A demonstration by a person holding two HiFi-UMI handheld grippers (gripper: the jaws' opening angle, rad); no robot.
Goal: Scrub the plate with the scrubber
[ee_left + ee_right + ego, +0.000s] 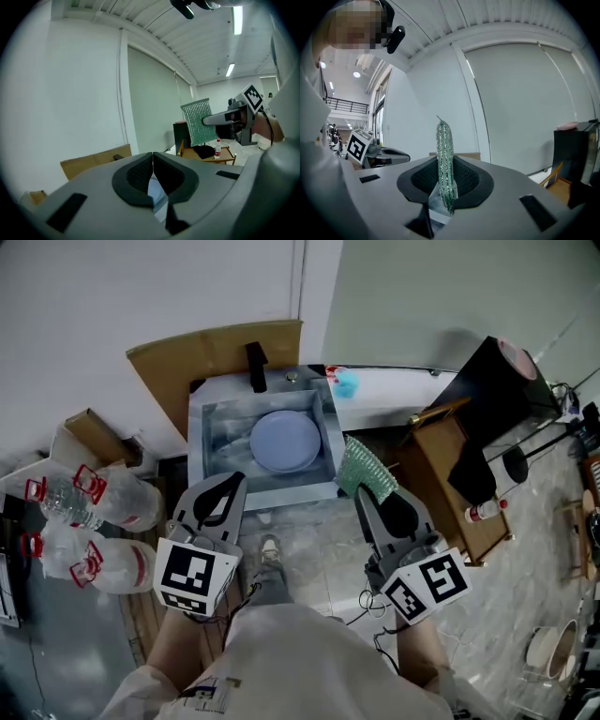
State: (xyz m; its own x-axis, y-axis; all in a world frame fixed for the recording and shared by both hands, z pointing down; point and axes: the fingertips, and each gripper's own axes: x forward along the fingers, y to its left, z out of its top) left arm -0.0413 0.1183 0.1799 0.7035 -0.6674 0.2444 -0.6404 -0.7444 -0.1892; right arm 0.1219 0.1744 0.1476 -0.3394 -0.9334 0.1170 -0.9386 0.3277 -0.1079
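A pale blue plate [284,441] lies in a steel sink [211,432] straight ahead of me. My right gripper [367,491] is shut on a green mesh scrubber [367,471], which stands on edge between the jaws [445,161] and hangs beside the sink's right rim. My left gripper [228,486] is shut with nothing in it, its tip just short of the sink's near edge. In the left gripper view the jaws [153,165] meet, and the scrubber [198,121] shows at the right with the other gripper.
Brown cardboard [220,352] leans behind the sink. Large empty water bottles [103,498] lie on the floor at the left. A wooden stool [459,479] with a small bottle [484,511] and a black cabinet [495,395] stand at the right.
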